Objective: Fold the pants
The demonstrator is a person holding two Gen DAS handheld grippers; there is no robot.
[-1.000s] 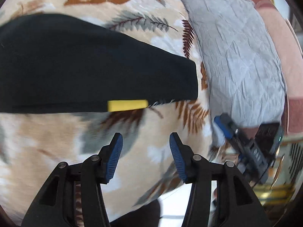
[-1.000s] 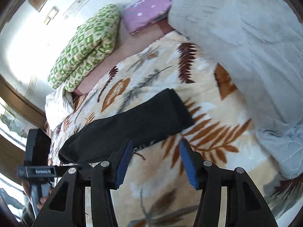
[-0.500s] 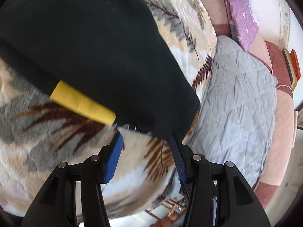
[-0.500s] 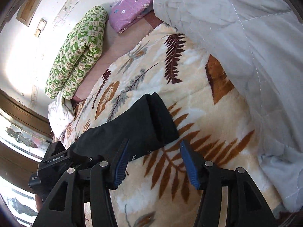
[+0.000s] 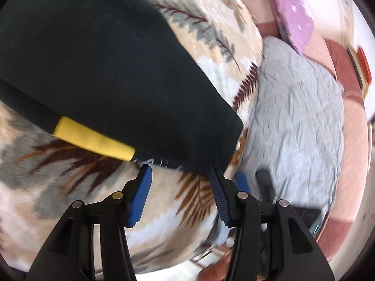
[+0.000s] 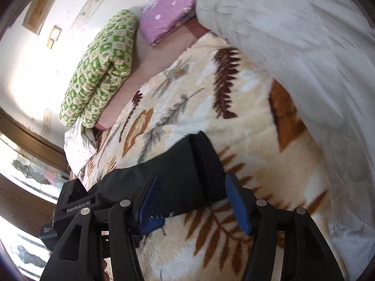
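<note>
- Black pants [image 5: 98, 70] lie flat on the leaf-print blanket [image 5: 182, 201], already folded into a long narrow strip. Grey quilt [image 5: 300, 121] sits well off at 3 o'clock in the left wrist view.
- Long axis: in the right wrist view the pants [image 6: 178, 178] run from the hem end near centre out toward 8 o'clock, under the other tool.
- Key relation: the hem end lies dead ahead of both tools, at 12 o'clock from the fingertips. Hem corner is just at the tips of the left gripper [image 5: 179, 175]; the frayed lower edge and yellow tag [image 5: 93, 140] sit at 11 o'clock from it.
- Right gripper [image 6: 192, 192] straddles the hem end; cloth fills the gap between its pads, and I see no pinch.
- Left gripper: jaws apart, nothing clamped, cloth edge only touching the tips.
- Right gripper: jaws apart and have just been opening wider, pants end between them but not squeezed.
- Pose: both tools pitch steeply down toward the blanket, side by side at the same end. Right looks nearer a usable bite.
- Judgement: next move is to close on the hem end and carry it along the long axis.
</note>
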